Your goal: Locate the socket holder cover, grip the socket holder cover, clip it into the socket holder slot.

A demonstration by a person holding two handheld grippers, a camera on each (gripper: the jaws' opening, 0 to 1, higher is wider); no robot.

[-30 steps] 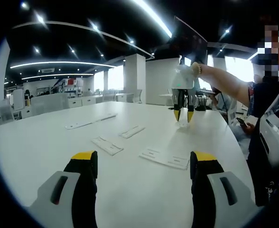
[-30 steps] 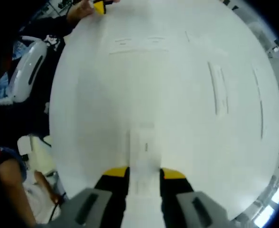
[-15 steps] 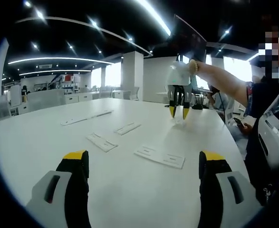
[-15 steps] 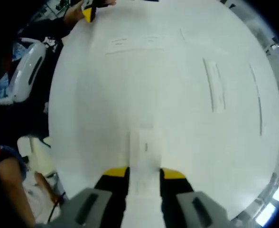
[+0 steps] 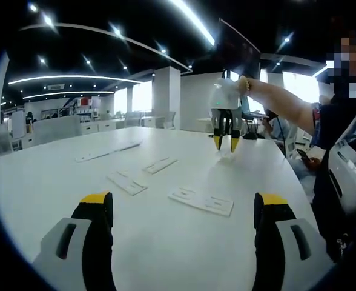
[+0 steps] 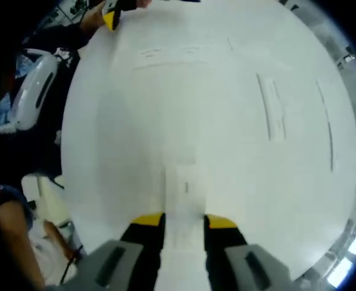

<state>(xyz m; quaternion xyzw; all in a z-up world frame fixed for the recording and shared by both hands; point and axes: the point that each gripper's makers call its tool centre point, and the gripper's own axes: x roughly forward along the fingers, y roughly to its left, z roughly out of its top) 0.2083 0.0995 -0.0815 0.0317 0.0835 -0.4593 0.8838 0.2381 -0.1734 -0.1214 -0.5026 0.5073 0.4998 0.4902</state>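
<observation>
Operator: Is any text, label, brand or number legible in either view?

Technician: None. The white strips [image 5: 201, 201] on the table [image 5: 166, 242] carry faint markings too small to read, and the red panel on the far wall [image 5: 86, 102] is blurred.

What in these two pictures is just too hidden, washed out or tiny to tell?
- Right gripper view: the white cover held by the right gripper; its near end is hidden between the jaws, its edges washed out against the white table.
- Left gripper view: markings on the flat white pieces are too small.
- Left gripper view: whatever the right gripper holds is too small to see.
</observation>
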